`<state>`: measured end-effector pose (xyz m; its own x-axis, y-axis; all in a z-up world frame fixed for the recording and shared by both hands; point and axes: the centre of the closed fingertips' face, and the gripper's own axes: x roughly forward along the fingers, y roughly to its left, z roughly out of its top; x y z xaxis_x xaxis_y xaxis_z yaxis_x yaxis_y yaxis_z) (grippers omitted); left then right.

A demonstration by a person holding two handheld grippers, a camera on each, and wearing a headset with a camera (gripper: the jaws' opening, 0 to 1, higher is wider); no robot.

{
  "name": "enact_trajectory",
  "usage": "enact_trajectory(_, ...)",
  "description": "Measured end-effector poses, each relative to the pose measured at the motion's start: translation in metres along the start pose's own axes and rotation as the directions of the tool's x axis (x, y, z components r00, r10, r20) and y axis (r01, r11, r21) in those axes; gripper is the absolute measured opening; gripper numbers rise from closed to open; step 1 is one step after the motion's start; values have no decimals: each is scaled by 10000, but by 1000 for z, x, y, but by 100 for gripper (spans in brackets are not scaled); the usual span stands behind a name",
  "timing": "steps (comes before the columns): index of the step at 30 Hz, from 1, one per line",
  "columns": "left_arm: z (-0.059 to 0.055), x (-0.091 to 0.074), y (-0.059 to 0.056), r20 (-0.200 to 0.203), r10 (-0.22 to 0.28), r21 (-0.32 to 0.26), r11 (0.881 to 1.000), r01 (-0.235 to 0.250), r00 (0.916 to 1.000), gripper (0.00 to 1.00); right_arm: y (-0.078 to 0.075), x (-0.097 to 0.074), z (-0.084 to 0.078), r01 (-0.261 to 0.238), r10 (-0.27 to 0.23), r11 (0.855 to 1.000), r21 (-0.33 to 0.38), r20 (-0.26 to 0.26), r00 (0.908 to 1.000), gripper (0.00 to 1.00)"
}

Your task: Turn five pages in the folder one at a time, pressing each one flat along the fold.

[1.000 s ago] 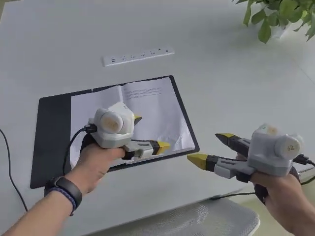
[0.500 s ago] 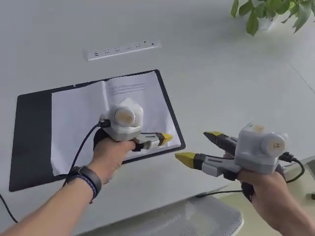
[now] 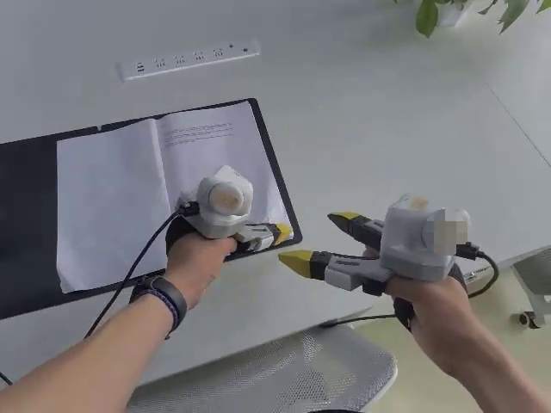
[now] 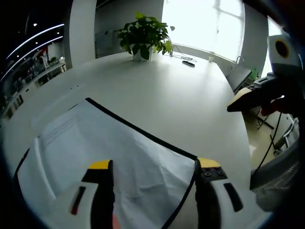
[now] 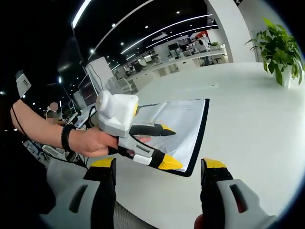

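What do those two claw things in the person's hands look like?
The left gripper and right gripper look alike: chunky white-grey bodies, dark jaws and bright yellow pointed tips. A black cable runs from each one. The person wears a dark wristband on the left wrist.

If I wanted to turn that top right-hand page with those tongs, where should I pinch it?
I'd pinch the right-hand page at its free outer edge, near the bottom corner, coming in from the right. It lies flat and is bound at the fold, so only that edge can lift. The open left tongs sit at that corner.
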<state>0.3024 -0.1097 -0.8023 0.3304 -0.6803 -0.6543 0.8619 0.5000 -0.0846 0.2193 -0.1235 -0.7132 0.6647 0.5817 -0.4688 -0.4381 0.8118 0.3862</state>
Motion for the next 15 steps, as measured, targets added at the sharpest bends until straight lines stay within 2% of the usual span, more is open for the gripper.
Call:
enact_trajectory(1, -6, 3, 3, -241, 218, 575, 9981, -204, 9995, 69, -1, 0, 1, -14, 14, 10000, 10, 4, 10000, 71)
enact_trajectory(2, -8, 5, 4, -319, 314, 808, 9963, -287, 9990, 69, -2, 0, 1, -23, 23, 10000, 25, 3, 10000, 71)
enact_trajectory(4, -6, 5, -1, -201, 327, 614, 9976, -314, 9993, 70, -5, 0, 2, -39, 39, 10000, 68, -1, 10000, 71)
enact_trajectory(7, -6, 5, 1, -182, 415, 698, 9968, -401, 9990, 70, -8, 0, 2, -72, 72, 9999, 116, -9, 10000, 71)
enact_trajectory(15, -5, 3, 3, -148, 260, 475, 9986, -252, 9996, 68, -10, 6, 0, -279, 280, 9995, 150, -70, 9996, 70)
